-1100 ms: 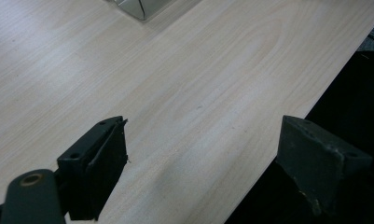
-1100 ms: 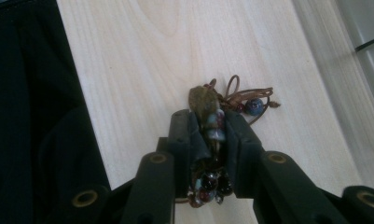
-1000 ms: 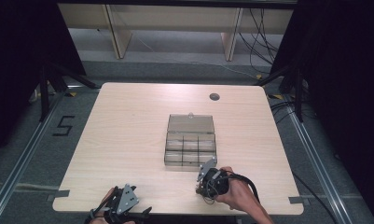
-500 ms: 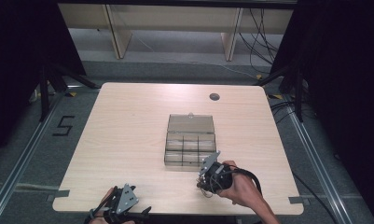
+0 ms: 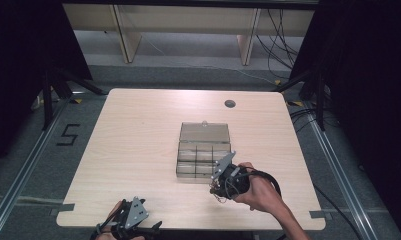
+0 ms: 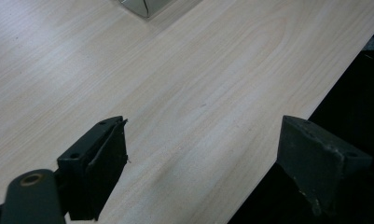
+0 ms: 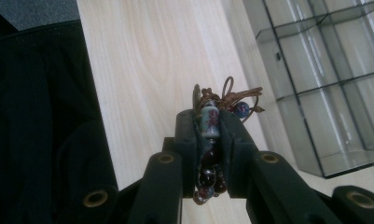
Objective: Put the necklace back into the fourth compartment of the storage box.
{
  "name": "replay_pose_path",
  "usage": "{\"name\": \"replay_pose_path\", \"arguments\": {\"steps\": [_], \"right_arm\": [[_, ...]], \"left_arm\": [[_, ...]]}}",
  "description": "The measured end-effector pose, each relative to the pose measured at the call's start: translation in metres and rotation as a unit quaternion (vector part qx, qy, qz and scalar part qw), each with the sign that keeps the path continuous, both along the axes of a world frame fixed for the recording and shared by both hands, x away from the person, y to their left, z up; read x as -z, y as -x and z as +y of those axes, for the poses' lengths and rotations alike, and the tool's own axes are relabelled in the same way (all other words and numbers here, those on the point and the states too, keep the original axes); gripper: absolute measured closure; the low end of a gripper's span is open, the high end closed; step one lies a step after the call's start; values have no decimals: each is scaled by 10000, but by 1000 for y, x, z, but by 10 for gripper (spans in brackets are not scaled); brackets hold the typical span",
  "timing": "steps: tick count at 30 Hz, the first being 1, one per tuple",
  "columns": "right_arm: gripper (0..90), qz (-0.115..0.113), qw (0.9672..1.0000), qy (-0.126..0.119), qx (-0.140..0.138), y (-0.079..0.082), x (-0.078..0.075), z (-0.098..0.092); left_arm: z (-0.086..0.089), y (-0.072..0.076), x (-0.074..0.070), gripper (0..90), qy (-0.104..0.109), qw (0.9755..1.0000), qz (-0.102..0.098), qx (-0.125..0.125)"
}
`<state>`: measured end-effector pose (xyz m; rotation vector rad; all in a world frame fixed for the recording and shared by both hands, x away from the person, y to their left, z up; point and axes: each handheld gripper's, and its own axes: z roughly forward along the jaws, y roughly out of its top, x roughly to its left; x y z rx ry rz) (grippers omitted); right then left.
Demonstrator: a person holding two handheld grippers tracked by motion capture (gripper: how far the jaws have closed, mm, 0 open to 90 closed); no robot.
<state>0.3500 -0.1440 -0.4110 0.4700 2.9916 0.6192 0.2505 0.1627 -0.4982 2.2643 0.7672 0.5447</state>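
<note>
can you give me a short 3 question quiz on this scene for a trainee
1. True or false: the right hand-held gripper is shut on a beaded bracelet.
2. Multiple choice: how do the jaws of the left hand-held gripper stand? A) closed on a bead B) apart with nothing between them C) clamped on the box lid
3. In a few words: what state is the lid of the clear compartment box in, and where does the box lie on the table relative to the right hand-held gripper in the high view?

Key
1. True: beads and brown cord sit pinched between its jaws.
2. B
3. Lid open, lying flat behind the box; the box lies just beyond the gripper, up and slightly left.
</note>
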Motion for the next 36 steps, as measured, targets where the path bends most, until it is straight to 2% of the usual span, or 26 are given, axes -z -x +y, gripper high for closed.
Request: {"name": "replay_pose_path", "arguments": {"steps": [1,2,4,5,13,16,18,19,21,22,23,24,25,26,27,29,31,36], "right_arm": [[793,-25,10000,-25,-64,-2,-2,1],[793,-37,10000,-14,-3,-2,-5,2],[793,-41,9999,-43,-102,-5,-9,4],[793,-26,10000,-70,-30,-5,-11,5],[793,-83,9999,-135,-40,-19,-31,18],[793,-208,9996,-129,-142,-26,-36,26],[793,-227,9997,-105,-49,-30,-39,30],[793,-231,9996,-125,-113,-33,-40,32],[793,-243,9996,-98,-123,-38,-42,36],[793,-268,9995,-86,-115,-41,-42,38],[793,-240,9997,-83,9,-42,-43,40],[793,-266,9996,-63,2,-46,-44,42],[793,-260,9996,-37,30,-48,-44,43],[793,-246,9997,-13,57,-50,-45,45],[793,-297,9996,-26,-7,-54,-44,47],[793,-232,9997,1,69,-58,-44,50],[792,-253,9996,-19,107,-63,-43,52],[793,-175,9997,-7,160,-76,-40,56]], "left_arm": [[0,-1,1,155,11,10000,-67,50],[-1,0,1,155,45,10000,-52,15],[-1,0,1,155,42,10000,-44,22],[-1,0,1,155,47,10000,-43,31],[0,-1,0,155,-27,9999,-54,81],[-1,0,1,155,80,10000,16,-27],[-1,0,1,155,75,10000,-13,-15],[-1,1,2,155,122,9999,44,-71],[0,0,1,155,32,10000,-37,40],[-1,1,1,155,90,10000,-12,-4],[-1,1,1,155,98,10000,-12,-4],[-1,1,1,155,93,10000,-15,11],[-1,2,0,155,72,9999,83,-36],[-2,2,1,155,114,9999,75,-32],[-1,1,0,155,52,10000,60,12],[-1,1,1,155,125,9999,3,-39],[-1,1,0,155,80,10000,22,-28],[-1,2,1,155,156,9999,35,-35]]}}
